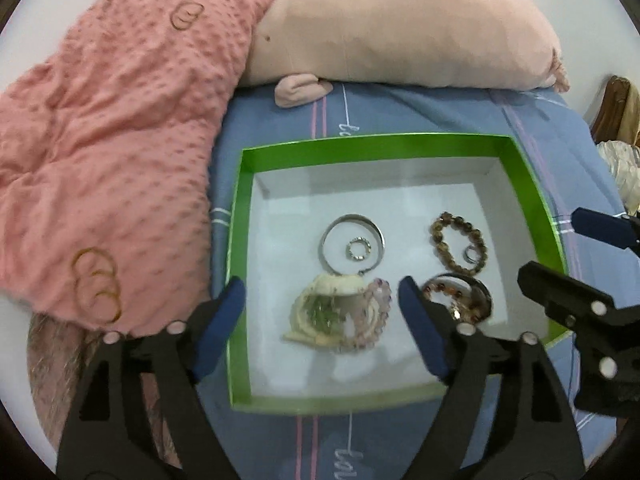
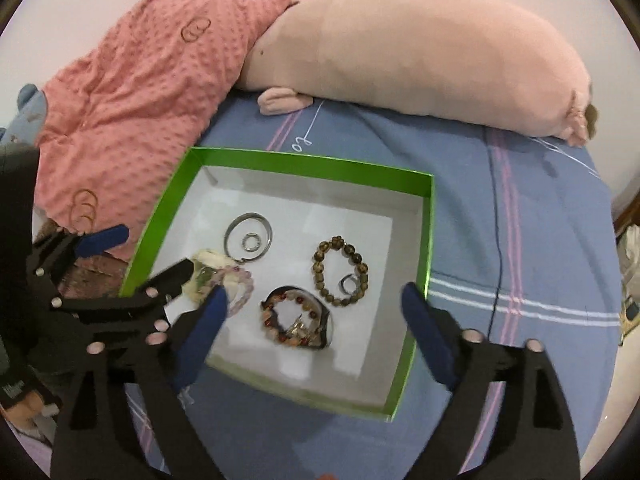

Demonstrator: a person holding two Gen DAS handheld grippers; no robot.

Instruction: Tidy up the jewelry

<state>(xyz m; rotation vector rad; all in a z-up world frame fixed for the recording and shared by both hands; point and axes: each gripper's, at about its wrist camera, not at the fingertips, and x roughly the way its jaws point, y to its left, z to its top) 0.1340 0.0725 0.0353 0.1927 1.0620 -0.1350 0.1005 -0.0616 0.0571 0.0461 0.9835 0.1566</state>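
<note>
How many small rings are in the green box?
2. One small ring lies inside the silver bangle; the other sits inside the brown bead bracelet. More may hide in the front piles.

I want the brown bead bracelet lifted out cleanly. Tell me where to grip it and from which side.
Grip the brown bead bracelet on its far-left arc, coming straight down with one finger inside the loop and one outside. It lies flat, so no side approach offers purchase. That arc has bare floor around it; the small silver ring sits inside the near-right part.

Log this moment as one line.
left gripper: open, over box | right gripper: open, over box | jewelry: all in box | held: nothing
</note>
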